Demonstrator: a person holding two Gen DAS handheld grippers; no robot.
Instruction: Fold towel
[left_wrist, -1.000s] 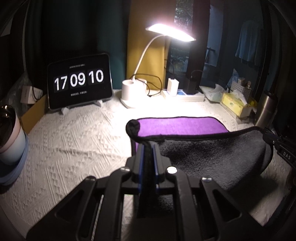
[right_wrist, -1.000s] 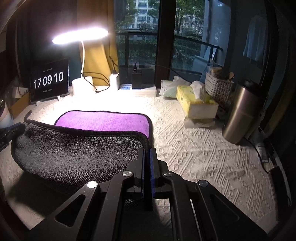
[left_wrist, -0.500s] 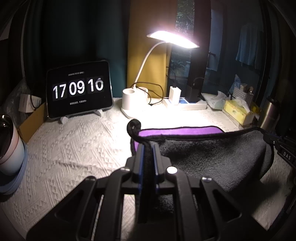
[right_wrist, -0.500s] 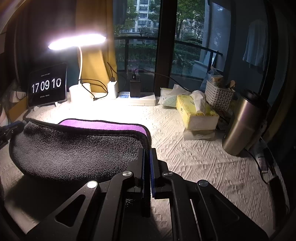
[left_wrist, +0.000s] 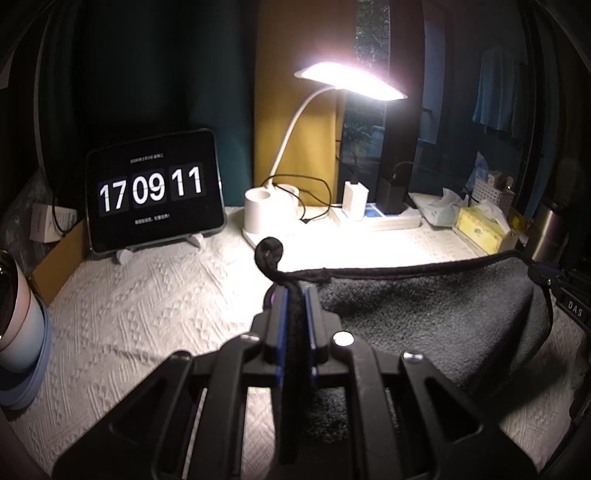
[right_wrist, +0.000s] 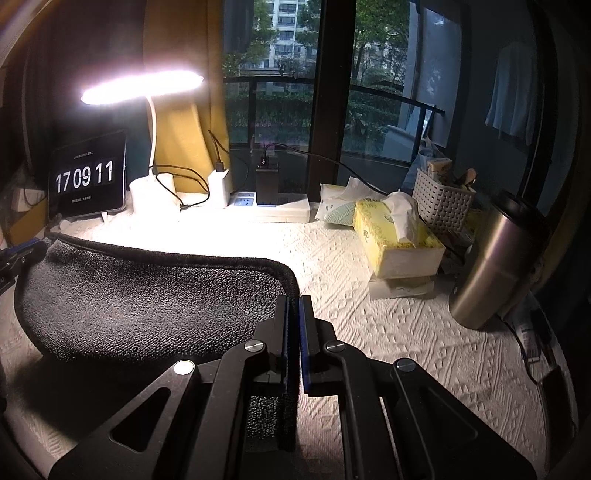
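The towel is dark grey with a black hem; it also shows in the right wrist view. Its purple side is hidden now. My left gripper is shut on the towel's left corner, with a curl of hem sticking up past the fingertips. My right gripper is shut on the towel's right corner. The towel hangs stretched between the two grippers above the white tablecloth. The right gripper's tip shows at the right edge of the left wrist view.
At the back stand a tablet clock, a lit desk lamp, a power strip with chargers, a yellow tissue box, a white basket and a steel tumbler. A cup stands at the left.
Both grippers have carried the held towel edge up and toward the back. The purple face, seen earlier beyond the hem, is now hidden behind the grey side.
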